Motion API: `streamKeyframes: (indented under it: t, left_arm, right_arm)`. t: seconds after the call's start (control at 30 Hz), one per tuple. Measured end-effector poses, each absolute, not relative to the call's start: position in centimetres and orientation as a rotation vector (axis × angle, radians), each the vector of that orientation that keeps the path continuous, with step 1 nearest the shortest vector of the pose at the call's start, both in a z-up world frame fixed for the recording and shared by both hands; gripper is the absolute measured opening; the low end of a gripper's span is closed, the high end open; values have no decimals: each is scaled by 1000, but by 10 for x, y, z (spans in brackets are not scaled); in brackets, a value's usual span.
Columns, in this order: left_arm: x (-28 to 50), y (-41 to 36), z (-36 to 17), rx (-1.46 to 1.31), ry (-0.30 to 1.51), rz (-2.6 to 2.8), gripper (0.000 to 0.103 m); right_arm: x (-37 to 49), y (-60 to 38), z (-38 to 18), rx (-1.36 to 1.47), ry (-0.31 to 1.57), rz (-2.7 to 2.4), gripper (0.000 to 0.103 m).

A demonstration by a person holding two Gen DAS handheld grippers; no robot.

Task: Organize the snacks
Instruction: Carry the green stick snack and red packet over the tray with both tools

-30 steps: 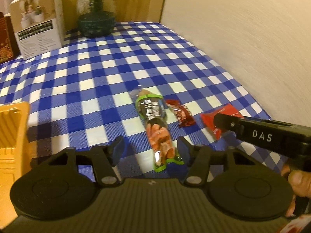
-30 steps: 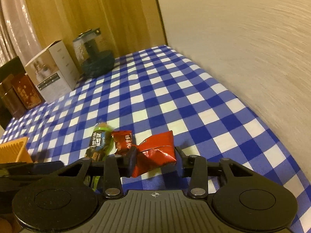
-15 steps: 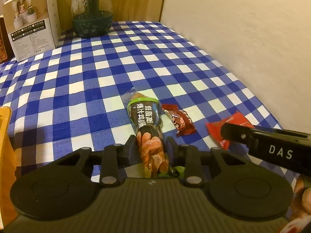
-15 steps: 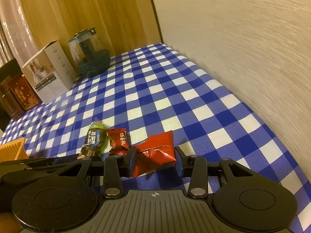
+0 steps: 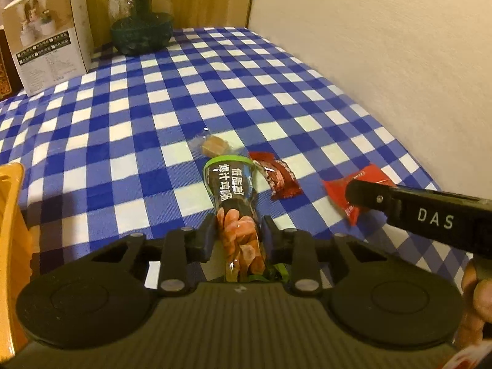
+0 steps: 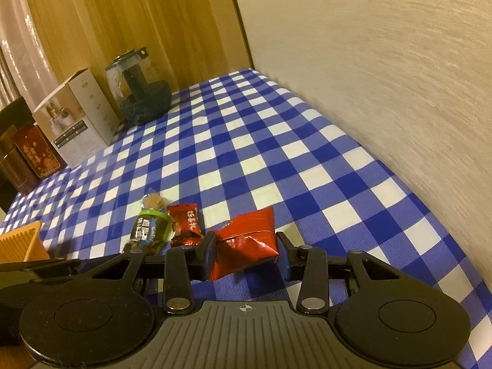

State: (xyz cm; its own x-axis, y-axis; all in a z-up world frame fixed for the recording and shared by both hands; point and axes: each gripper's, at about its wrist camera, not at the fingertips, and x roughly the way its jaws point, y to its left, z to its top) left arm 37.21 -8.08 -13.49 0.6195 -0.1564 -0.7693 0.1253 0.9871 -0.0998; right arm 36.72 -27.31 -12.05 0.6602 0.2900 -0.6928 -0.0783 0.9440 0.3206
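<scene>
left hand-held gripper point(image 5: 236, 238): jaws closed onto the green-rimmed snack pouch point(image 5: 235, 203), pads pressing its lower half; the pouch lies lengthwise on the checked bench point(image 5: 123, 117), top end pointing away. right hand-held gripper point(image 6: 246, 247): jaws against both sides of the crumpled red packet point(image 6: 247, 240), which looks pinched and tilted off the cloth.

still on the bench: dark red candy wrapper point(image 5: 276, 176) just beside the pouch, small clear-wrapped sweet point(image 5: 213, 147) at the pouch's top end. orange tray point(image 5: 9, 215) at the left edge, likely the destination.

notes for the step, lift and carry:
- raise the pouch straight up before moving sideways, so its far end does not drag the sweet or the wrapper.
- grip sits low on the pouch; expect the free end to droop, so move slowly.
- keep the two grippers apart while crossing towards the tray.
</scene>
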Motion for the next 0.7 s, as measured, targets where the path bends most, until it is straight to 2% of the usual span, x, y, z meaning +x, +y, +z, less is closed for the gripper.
streamKeyframes:
  t: [0.1,0.13,0.17,0.43,0.5,0.53,0.7]
  left_arm:
    - [374,-82,-136,-30,884,-161,29]
    - [375,-82,-137,-28,880,-158,32]
    - [375,-83,-137,-20,871,-155,40]
    - [379,-80,-142,-1,839,-145,40]
    - [378,-81,-143,8,836,-144,37]
    - [378,-82,-142,17,836,-139,27]
    - [377,-81,-140,-5,858,-134,26]
  right_arm:
    - [368,-274,-121,278,825,209,40]
    - [368,-274,-120,278,825,209,40]
    - [368,-274,-120,278,826,210,40]
    - [368,-272,-121,273,828,217,40]
    - [368,-271,-121,272,828,220,40]
    - [368,-271,-121,271,827,220,40]
    - [366,-271,-119,273,821,221,40]
